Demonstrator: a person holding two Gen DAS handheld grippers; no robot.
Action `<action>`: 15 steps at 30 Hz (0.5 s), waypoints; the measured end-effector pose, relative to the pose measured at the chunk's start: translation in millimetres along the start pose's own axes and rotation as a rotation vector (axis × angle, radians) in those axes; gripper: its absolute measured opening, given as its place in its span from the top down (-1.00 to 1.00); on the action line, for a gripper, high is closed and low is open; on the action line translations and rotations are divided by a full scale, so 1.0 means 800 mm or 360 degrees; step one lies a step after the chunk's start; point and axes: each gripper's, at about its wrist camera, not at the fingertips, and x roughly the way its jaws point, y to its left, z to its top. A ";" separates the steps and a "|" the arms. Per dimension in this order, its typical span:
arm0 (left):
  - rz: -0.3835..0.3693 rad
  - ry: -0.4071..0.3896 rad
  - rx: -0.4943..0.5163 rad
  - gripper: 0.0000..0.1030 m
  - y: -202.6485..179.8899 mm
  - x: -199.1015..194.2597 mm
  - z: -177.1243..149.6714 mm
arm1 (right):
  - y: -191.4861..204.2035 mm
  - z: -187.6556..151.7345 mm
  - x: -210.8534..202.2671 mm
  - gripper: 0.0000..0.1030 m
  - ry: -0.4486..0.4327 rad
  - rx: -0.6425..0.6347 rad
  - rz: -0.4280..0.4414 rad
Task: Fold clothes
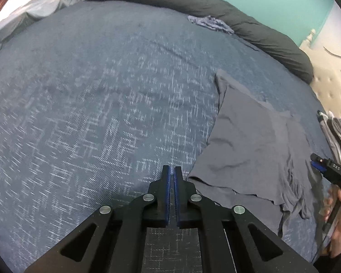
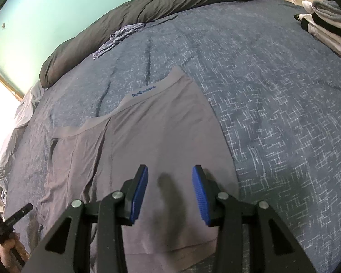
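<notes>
The right tongs (image 2: pixel 170 191) hover half-open over the near hem of the grey boxer briefs (image 2: pixel 147 136), holding nothing. The left tongs (image 1: pixel 172 182) are pinched shut and empty over bare bedspread (image 1: pixel 91 102) beside the briefs. For a clean fold, I'd grip both left-hand corners first. Beyond the briefs, a crumpled garment (image 2: pixel 118 38) waits.

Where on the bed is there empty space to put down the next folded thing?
The biggest bare patch of blue bedspread lies between the grey boxer briefs and the light sheet at the far side. Another bare stretch runs from the briefs toward the clothes pile. It is crowded along the dark duvet, where a crumpled blue garment lies.
</notes>
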 end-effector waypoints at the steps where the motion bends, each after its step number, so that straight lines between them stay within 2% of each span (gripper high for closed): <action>1: -0.0024 -0.0007 -0.0020 0.94 0.000 0.000 0.000 | -0.001 0.000 0.000 0.21 0.0000 0.0003 0.0002; 6: -0.0118 0.0000 -0.0068 0.86 -0.003 0.002 0.007 | -0.003 0.000 0.001 0.21 0.0003 0.0020 0.0008; 7: -0.0135 0.0005 -0.0076 0.78 -0.002 0.004 0.008 | -0.004 0.000 0.001 0.21 0.0003 0.0025 0.0009; 8: -0.0138 0.0016 -0.0076 0.54 -0.003 0.007 0.008 | -0.005 0.000 0.001 0.21 0.0002 0.0030 0.0010; 9: -0.0147 0.0026 -0.0075 0.39 -0.005 0.011 0.008 | -0.006 0.001 0.001 0.21 0.0001 0.0035 0.0012; 10: -0.0165 0.0035 -0.0071 0.36 -0.007 0.015 0.007 | -0.007 0.001 0.000 0.21 0.0000 0.0040 0.0013; 14: -0.0182 0.0063 -0.0023 0.39 -0.015 0.033 0.002 | -0.010 0.001 0.001 0.21 0.0001 0.0054 0.0023; 15: -0.0183 0.0063 -0.0022 0.68 -0.015 0.034 0.002 | -0.010 0.001 0.001 0.21 0.0002 0.0056 0.0028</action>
